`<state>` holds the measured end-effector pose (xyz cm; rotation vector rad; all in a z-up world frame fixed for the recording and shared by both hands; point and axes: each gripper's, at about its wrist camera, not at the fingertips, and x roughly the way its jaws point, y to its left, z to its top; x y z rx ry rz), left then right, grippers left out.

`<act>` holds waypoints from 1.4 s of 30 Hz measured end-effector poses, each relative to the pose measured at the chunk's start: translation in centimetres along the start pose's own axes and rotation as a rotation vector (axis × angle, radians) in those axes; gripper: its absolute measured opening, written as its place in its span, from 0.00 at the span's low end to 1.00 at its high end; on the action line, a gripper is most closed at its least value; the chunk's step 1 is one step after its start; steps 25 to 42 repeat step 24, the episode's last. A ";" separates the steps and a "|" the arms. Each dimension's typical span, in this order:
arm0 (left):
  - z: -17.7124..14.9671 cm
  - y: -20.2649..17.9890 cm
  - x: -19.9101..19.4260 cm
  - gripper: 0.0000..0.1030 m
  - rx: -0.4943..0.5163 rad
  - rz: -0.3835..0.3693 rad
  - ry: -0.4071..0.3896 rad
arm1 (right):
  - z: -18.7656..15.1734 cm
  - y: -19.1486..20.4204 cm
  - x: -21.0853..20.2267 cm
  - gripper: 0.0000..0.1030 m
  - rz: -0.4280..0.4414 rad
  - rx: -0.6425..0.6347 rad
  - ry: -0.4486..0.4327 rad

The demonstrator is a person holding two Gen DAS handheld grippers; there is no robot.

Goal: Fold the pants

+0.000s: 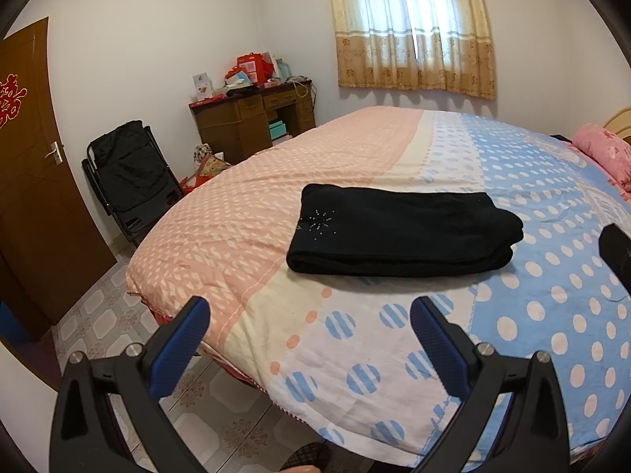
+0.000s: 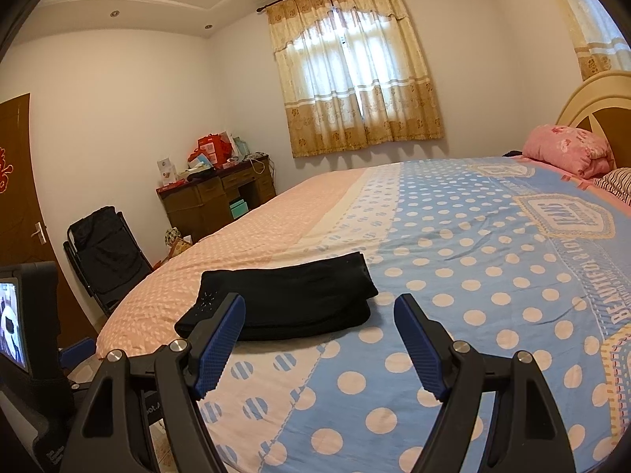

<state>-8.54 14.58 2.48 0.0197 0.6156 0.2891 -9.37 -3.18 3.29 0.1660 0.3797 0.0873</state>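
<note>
- The left hand-held gripper (image 1: 309, 329) hangs over the near edge of the bed (image 1: 532, 315) with its jaws spread wide and nothing between them.
- The right hand-held gripper (image 2: 319, 337) is likewise spread apart and empty, low over the bedspread.
- The pants (image 1: 398, 232) lie on the bed as a compact black bundle, already folded into several stacked layers, clear of both tools.
- From the left wrist view the bundle sits at about 1 o'clock, ahead of the fingertips, with open bedspread between.
- From the right wrist view the pants (image 2: 288, 299) sit at about 11 o'clock; the left blue pad (image 2: 221, 339) overlaps the bundle's near left corner in the picture, though contact cannot be told.
- The bundle's long axis runs roughly 9 to 3 o'clock, crosswise to both tools, with the beaded end at 9 and the rounded fold at 3.
- The right tool looks the nearer of the two.
- Judging by the neat stack, the folding appears essentially finished; any further move would be a tidy-up along that crosswise near edge.
</note>
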 end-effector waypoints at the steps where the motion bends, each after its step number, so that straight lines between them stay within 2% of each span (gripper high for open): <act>1: 0.0 0.0 0.0 1.00 0.002 0.002 0.001 | 0.0 0.0 0.0 0.77 -0.001 0.001 -0.001; 13: -0.1 0.0 0.5 1.00 -0.011 -0.004 0.035 | -0.1 -0.1 -0.4 0.77 -0.024 0.000 0.002; 21: -0.1 0.0 -0.1 1.00 -0.008 -0.018 0.002 | -0.1 -0.1 -0.4 0.77 -0.028 0.000 0.005; 42: 0.0 -0.1 0.0 1.00 0.000 -0.016 0.005 | -0.2 -0.1 -0.3 0.77 -0.033 0.003 0.003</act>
